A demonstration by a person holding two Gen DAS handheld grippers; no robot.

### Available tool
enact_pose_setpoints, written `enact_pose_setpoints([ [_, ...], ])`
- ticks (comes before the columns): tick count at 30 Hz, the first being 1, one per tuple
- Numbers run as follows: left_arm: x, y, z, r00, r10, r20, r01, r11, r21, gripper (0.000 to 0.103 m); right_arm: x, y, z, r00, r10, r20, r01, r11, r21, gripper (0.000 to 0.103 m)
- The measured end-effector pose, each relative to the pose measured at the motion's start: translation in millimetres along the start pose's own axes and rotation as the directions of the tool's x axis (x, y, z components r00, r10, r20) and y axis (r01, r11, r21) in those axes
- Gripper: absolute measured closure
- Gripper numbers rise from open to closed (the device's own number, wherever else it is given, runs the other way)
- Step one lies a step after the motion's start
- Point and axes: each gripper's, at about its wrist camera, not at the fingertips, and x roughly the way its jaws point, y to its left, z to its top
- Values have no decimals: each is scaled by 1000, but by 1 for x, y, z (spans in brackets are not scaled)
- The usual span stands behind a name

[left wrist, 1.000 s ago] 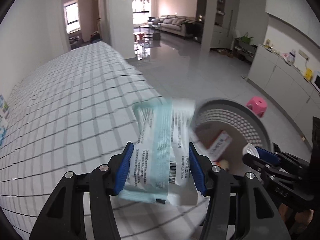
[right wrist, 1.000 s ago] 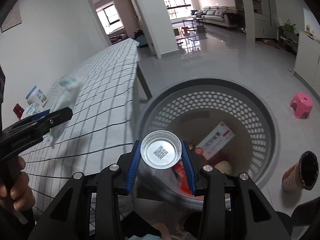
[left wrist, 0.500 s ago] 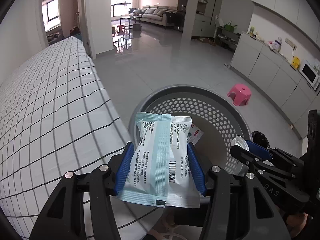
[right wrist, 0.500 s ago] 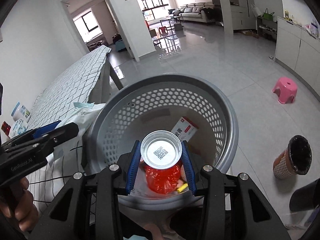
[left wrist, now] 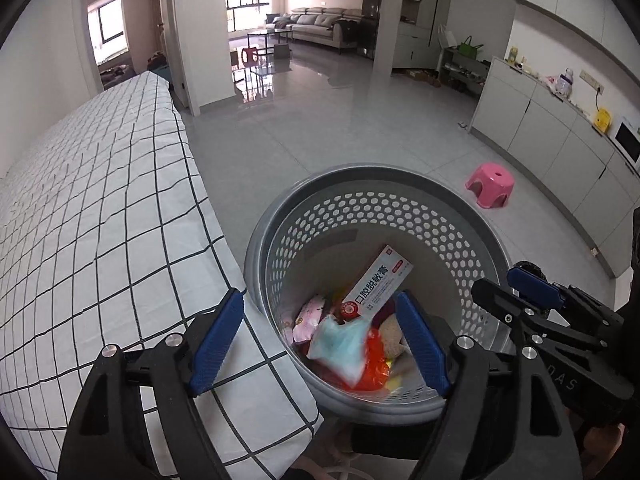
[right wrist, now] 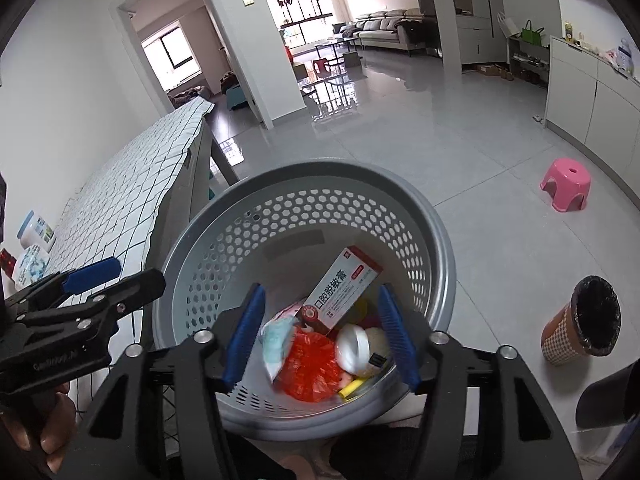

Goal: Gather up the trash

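A grey perforated basket (left wrist: 380, 184) (right wrist: 304, 178) stands on the floor beside the table. It holds a red-and-white box (left wrist: 378, 282) (right wrist: 340, 294), a teal wipes packet (left wrist: 340, 340) (right wrist: 276, 344), a red bag (right wrist: 310, 364), a white cup (right wrist: 354, 350) and other scraps. My left gripper (left wrist: 320, 344) is open and empty over the basket's near rim; it shows in the right wrist view (right wrist: 116, 280). My right gripper (right wrist: 320, 336) is open and empty above the basket; it shows at the left wrist view's right (left wrist: 516, 284).
A table with a white checked cloth (left wrist: 100, 220) (right wrist: 132, 196) lies to the left, with several containers (right wrist: 34, 240) at its far end. A pink stool (left wrist: 490, 184) (right wrist: 566, 184) and a small patterned bin (right wrist: 584, 320) stand on the tiled floor.
Both grippers have opened. The teal packet has dropped from the left gripper and the white cup from the right gripper into the basket.
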Motion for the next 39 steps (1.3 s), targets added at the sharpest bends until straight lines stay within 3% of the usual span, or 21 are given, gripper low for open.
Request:
enact_pose_setpoints([
  [6,-3,0,0,1000,17,5,-17,1000,5,24,-1,-2,-3,1000,-1,-6,1,1000,11,46],
  [10,-6,0,0,999,30,15,-29,1000,-4,16,-5,-1,-4,1000,-16,5,16,1000,5,40],
  [17,-14,7,-1,996,76,45,-75,997,-30,11,-11,-3,-8,999,-41,30,40,999,28,34],
  [39,-24,18,-6,986,152,64,-148,987,-68,8,-26,19,-8,994,-85,62,87,996,-24,31],
])
